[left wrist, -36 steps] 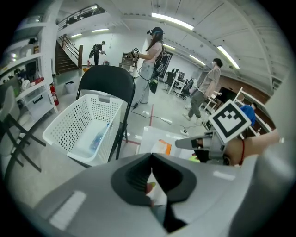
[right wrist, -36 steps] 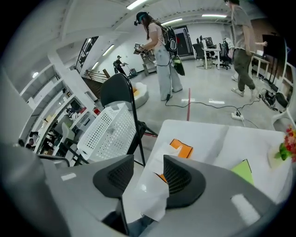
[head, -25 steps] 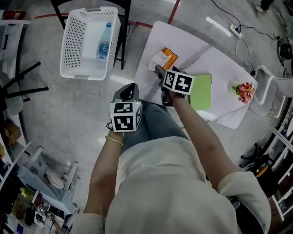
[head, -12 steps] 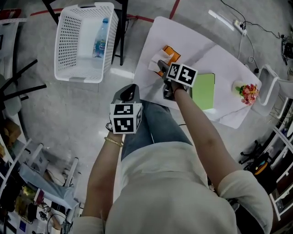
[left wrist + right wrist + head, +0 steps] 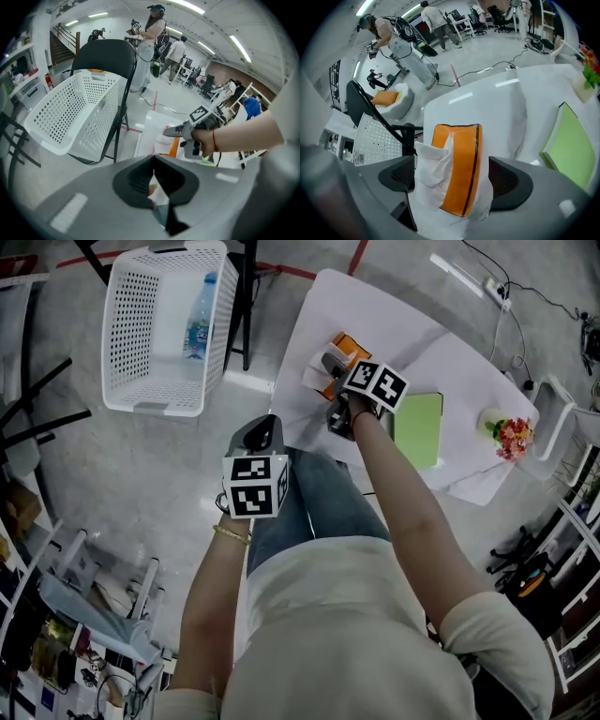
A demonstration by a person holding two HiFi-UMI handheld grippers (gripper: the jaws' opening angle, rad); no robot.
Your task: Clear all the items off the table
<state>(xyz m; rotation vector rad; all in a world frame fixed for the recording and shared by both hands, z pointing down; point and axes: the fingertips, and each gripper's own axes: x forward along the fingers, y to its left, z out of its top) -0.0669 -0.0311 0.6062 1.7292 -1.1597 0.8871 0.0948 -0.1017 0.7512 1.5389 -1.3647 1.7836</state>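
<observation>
An orange tissue pack [image 5: 457,164] with white tissue sticking out lies on the white table [image 5: 412,352], near its left edge. My right gripper [image 5: 454,179] is lowered over the pack, which sits between the jaws. The jaws have just been opening and stand wide; the pads do not press on the pack. In the head view the right gripper [image 5: 330,364] sits at the tissue pack [image 5: 347,343]. My left gripper [image 5: 263,427] hangs off the table above the floor, shut and empty. Its own view shows the left gripper [image 5: 153,174] with jaws closed together.
A green book [image 5: 418,429] and a small flower pot [image 5: 506,435] are on the table's right half. A white perforated basket [image 5: 127,334] on a black chair [image 5: 105,56] holds a water bottle [image 5: 195,320]. Cables and shelves edge the room.
My right gripper has gone forward and down over the tissue pack, rolling its wrist, and its jaws have widened. The left gripper has sunk slightly and stays shut.
</observation>
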